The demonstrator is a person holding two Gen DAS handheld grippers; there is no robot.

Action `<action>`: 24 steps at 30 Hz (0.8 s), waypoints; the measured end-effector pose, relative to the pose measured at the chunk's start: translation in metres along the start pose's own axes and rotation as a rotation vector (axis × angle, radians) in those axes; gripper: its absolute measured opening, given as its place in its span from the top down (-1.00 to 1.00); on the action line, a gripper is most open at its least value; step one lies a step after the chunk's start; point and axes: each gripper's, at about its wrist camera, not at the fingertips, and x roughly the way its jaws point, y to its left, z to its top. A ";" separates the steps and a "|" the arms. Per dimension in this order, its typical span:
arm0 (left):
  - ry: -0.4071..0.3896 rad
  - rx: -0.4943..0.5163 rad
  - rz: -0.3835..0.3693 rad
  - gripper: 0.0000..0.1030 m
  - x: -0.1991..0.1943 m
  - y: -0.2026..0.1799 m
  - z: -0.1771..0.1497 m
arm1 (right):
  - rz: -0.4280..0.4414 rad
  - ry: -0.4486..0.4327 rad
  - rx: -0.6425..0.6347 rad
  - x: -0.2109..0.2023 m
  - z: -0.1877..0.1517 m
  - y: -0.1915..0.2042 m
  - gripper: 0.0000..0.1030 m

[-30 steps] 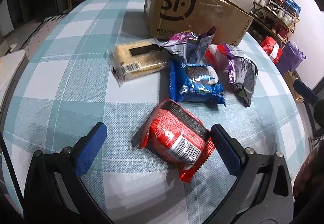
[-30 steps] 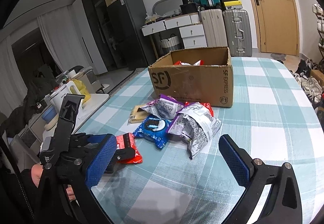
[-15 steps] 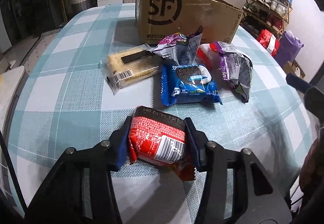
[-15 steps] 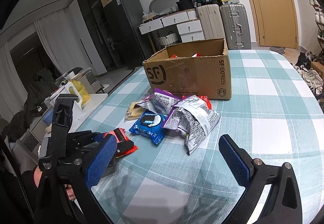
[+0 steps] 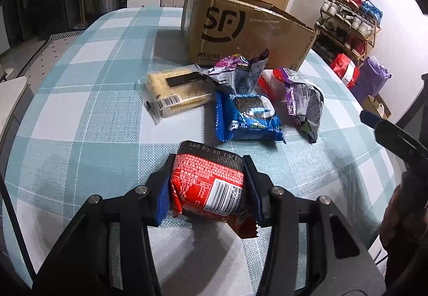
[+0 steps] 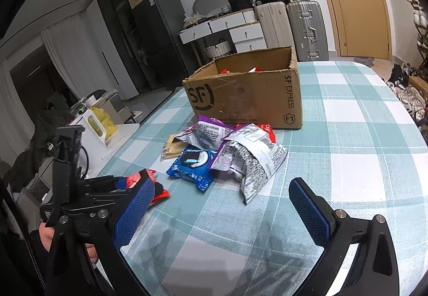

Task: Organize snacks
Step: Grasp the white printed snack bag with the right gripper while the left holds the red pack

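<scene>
Here, in the left wrist view, the left tongs (image 5: pixel 207 185) are clamped on a red snack packet (image 5: pixel 210 186) just above the checked surface (image 5: pixel 80 114) — short of the blue cookie pack (image 5: pixel 247 118) and cardboard box (image 5: pixel 240 31). In the right wrist view, the right tongs (image 6: pixel 222 209) gape apart, holding nothing — the snack pile (image 6: pixel 227 151) lies ahead.

The cardboard box (image 6: pixel 246 92) walls hide most of its contents.
</scene>
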 end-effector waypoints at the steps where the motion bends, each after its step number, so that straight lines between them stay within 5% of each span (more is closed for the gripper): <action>1: -0.001 -0.004 -0.003 0.14 -0.001 0.001 0.000 | -0.005 0.004 0.005 0.002 0.001 -0.002 -0.99; 24: -0.019 -0.042 -0.033 0.14 -0.008 0.017 0.008 | 0.013 0.134 0.086 0.071 0.019 -0.037 -0.99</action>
